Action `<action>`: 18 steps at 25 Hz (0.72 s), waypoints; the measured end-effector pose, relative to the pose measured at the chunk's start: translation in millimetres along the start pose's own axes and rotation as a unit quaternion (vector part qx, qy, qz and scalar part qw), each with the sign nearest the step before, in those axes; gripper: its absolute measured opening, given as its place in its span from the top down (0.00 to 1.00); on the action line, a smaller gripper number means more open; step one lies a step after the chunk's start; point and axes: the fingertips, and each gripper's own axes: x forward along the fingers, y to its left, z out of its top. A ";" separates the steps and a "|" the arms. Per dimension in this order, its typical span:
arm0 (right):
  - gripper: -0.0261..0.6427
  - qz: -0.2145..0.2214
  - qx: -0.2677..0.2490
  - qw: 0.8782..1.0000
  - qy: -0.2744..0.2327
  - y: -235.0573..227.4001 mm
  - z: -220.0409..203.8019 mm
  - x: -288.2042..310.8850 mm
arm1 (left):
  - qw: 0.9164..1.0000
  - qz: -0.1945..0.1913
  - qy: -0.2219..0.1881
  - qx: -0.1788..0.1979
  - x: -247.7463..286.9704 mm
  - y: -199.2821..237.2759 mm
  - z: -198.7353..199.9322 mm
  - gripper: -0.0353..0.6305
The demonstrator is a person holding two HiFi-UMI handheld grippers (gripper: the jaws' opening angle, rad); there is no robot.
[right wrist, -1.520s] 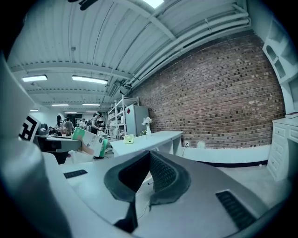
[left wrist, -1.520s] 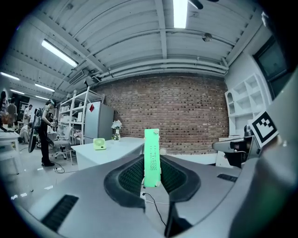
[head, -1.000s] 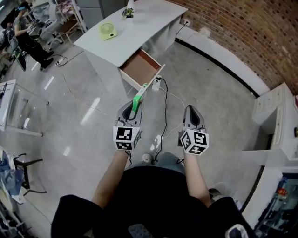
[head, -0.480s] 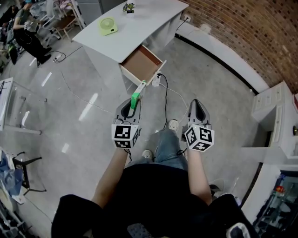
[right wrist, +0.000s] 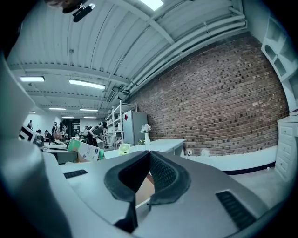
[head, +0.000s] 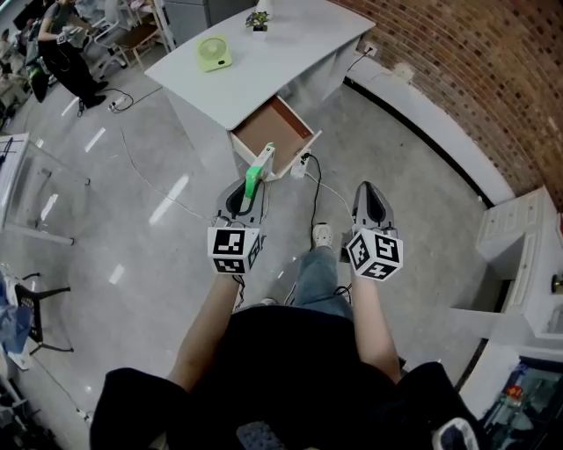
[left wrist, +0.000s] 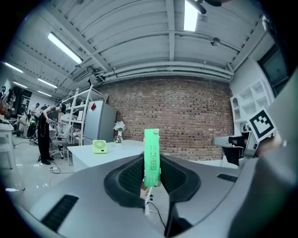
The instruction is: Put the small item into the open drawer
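In the head view my left gripper [head: 247,189] is shut on a slim green item [head: 260,165] that sticks out forward past its tips. The open drawer [head: 274,130], wood-brown inside, juts from the white desk [head: 264,61] just ahead of the item's far end. In the left gripper view the green item [left wrist: 152,158] stands upright, clamped between the pads [left wrist: 132,174]. My right gripper [head: 366,192] hangs level beside it to the right, shut and empty; its view shows the jaws [right wrist: 148,155] pressed together, with the drawer's brown inside [right wrist: 144,188] below.
A green desk fan [head: 214,54] and a small plant [head: 258,19] stand on the desk. A power strip [head: 297,167] with a black cable [head: 313,198] lies on the floor below the drawer. White cabinets [head: 519,228] stand at the right, by a brick wall [head: 475,61].
The person has stepped towards the desk, so the drawer now lies closer to the green item's tip. Both grippers keep their poses and the left still grips the item.
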 end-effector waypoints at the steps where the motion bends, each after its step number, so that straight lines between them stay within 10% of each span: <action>1: 0.96 0.005 -0.001 1.000 0.002 -7.2 -1.1 14.0 | 1.000 0.007 0.001 -0.003 12.4 1.5 -1.2 0.82; 13: 0.96 0.143 -0.017 0.988 0.063 -71.1 0.4 223.1 | 0.991 0.116 0.054 -0.029 162.3 23.3 -9.5 0.82; 18: 0.96 0.244 -0.060 0.965 0.080 -65.0 13.0 297.2 | 0.981 0.180 0.060 -0.046 214.5 34.8 -3.9 0.82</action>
